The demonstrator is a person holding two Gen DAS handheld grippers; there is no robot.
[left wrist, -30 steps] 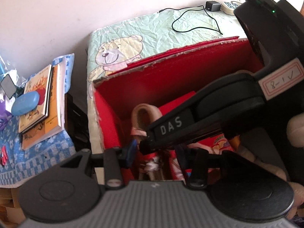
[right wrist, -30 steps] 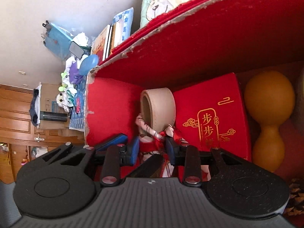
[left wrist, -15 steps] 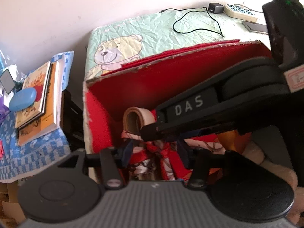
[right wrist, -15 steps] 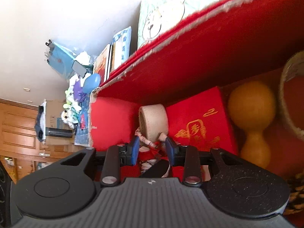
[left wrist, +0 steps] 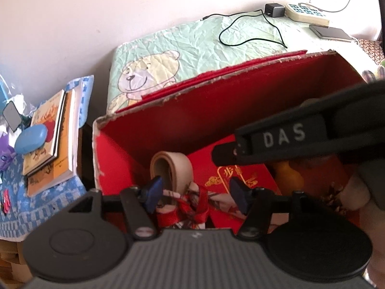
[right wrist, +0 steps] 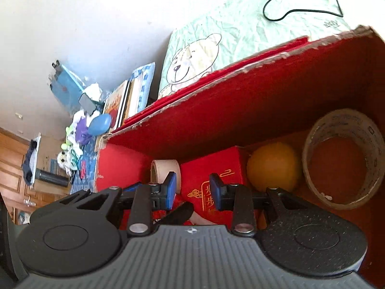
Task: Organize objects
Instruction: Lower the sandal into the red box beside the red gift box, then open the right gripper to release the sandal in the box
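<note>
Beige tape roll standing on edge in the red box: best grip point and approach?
Pinch the beige tape roll across its flat faces at the top rim, coming straight down. It stands on edge, wedged between the box wall and the red packet; only its top is free.

Inside the one red box (right wrist: 276, 101): two tape rolls (right wrist: 166, 172) (right wrist: 344, 159), one red packet (right wrist: 214, 180), one yellow gourd (right wrist: 273, 166), one ribboned doll (left wrist: 190, 207). At nine o'clock, two stacked books (left wrist: 51, 142).
</note>
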